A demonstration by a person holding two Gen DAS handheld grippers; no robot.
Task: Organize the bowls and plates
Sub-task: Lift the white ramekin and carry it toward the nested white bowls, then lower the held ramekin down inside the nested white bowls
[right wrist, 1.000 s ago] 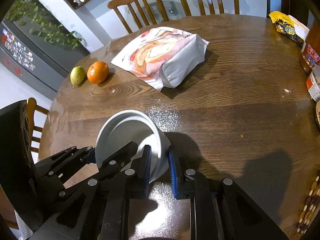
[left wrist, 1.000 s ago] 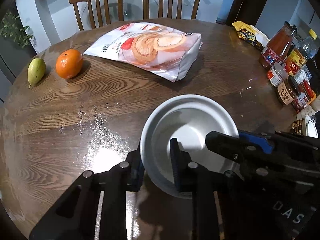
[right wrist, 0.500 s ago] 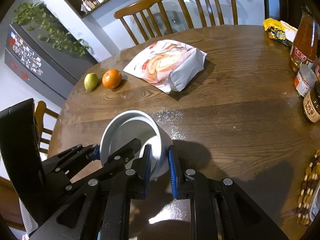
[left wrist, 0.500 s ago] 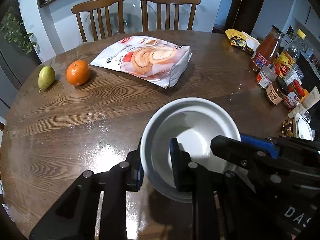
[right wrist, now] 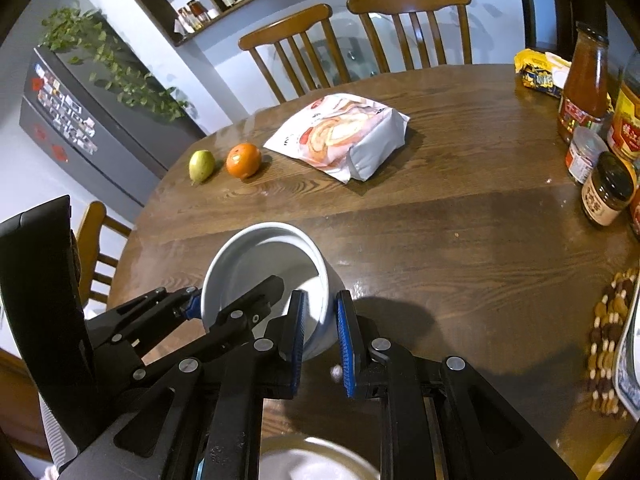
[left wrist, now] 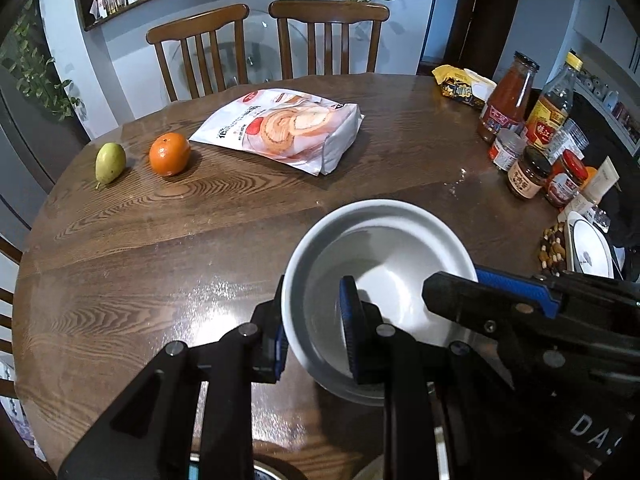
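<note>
Green pear and round orange sit near the left edge of the round dark wooden table, white snack bag toward the far edge. Left gripper pinches the deep white ceramic bowl on its left rim; right gripper pinches its right rim, bowl tilted above the near edge. Sauce jars and bottles crowd the right edge.

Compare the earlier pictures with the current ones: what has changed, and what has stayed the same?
Both grippers, left and right, have carried the white bowl upward and back from the table, so more of the room shows. Nothing was released: each stays clamped on the bowl's rim. The pear, orange, snack bag and jars have not moved.
</note>
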